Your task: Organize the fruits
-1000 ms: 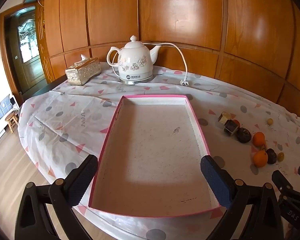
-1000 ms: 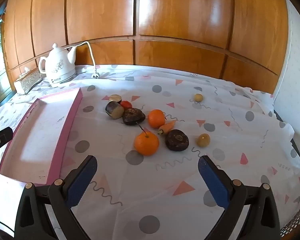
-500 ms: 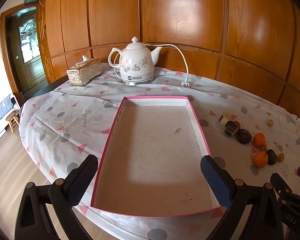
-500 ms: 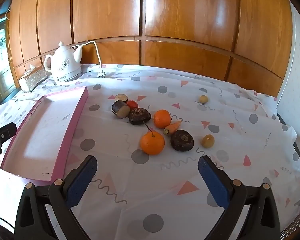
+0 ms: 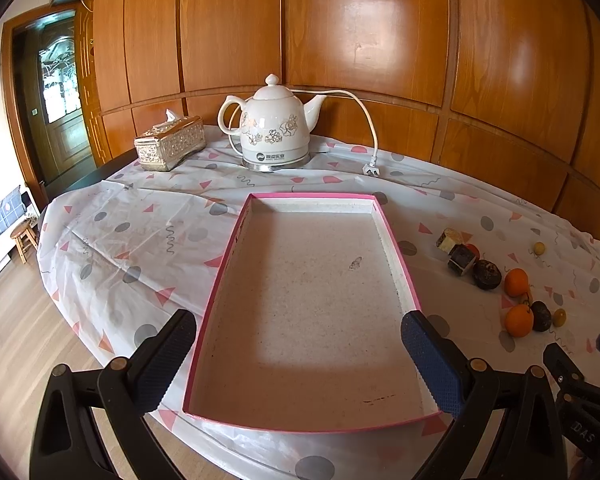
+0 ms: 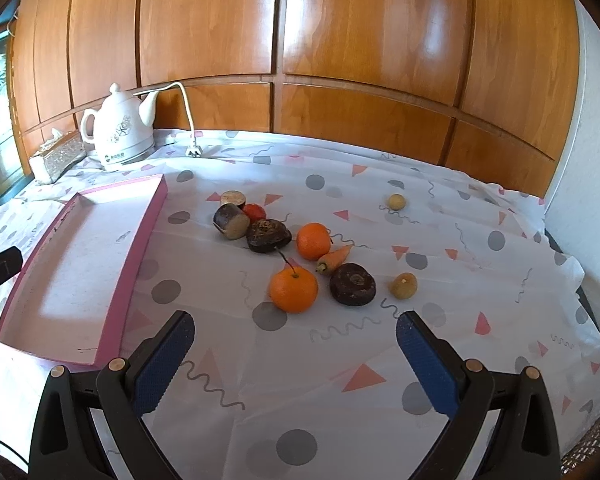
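Table (image 6: 380,380) with tray (image 5: 396,258), fruits (image 6: 293,289), kettle (image 5: 274,132)

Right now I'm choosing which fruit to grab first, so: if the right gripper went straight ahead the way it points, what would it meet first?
Probably the nearer orange: it lies almost centred ahead of the open right gripper, with only bare tablecloth before it. Depth is hard to judge in this fisheye view.

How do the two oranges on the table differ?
The near orange has a dark stem standing out of its top; the far orange shows none. The near orange lies closest to the open right gripper, beside a dark round fruit; the far orange lies beside the small carrot. Both are round, bright orange, and lie on the tablecloth, outside the pink tray.
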Available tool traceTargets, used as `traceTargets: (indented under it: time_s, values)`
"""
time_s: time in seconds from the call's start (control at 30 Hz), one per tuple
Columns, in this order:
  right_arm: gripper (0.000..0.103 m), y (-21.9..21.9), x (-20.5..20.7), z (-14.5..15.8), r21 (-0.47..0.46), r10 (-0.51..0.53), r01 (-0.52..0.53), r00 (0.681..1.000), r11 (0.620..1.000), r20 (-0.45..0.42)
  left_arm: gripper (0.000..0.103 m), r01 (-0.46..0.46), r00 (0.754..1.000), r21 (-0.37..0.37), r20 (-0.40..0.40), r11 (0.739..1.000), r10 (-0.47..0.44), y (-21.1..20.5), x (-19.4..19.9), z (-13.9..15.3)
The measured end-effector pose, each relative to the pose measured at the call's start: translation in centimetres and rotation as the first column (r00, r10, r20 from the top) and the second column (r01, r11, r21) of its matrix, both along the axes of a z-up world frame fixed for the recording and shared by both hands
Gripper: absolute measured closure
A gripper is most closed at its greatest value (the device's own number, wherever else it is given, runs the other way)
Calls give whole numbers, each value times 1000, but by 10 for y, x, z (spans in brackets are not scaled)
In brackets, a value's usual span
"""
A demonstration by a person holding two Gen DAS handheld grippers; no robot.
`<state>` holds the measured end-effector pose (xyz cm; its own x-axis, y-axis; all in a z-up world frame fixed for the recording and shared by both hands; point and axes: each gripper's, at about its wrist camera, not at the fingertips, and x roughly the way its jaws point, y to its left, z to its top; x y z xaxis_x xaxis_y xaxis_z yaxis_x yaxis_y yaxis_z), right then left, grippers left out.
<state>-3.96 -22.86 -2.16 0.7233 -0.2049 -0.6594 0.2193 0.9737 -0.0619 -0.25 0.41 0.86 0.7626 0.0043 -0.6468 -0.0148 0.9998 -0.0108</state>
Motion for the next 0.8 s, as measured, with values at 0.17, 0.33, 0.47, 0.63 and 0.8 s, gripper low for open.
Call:
traceTargets:
  time_s: [0.17, 0.33, 0.47, 0.63, 0.8]
  values:
    - [0, -1, 0, 1, -1, -1, 1, 1000, 1000, 1, 0, 3, 1000, 4, 1, 1000, -3, -1, 0, -2]
    - [0, 0, -1, 2, -8, 4, -4, 1000, 1000, 8, 0, 4, 1000, 9, 1, 1000, -4, -2, -1, -4]
    - [0, 1, -2, 3, -13, 8, -8, 1000, 1000, 13, 0, 5, 1000, 8, 4, 1000, -5, -3, -1, -4]
    - [0, 3, -2, 4, -21, 14, -14, 1000, 1000, 20, 0, 11, 1000, 7, 9, 1000, -11, -3, -2, -3]
    - [0, 3, -3, 5, -24, 17, -16, 1000, 1000, 23, 0, 11, 1000, 6, 10, 1000, -12, -4, -3, -2]
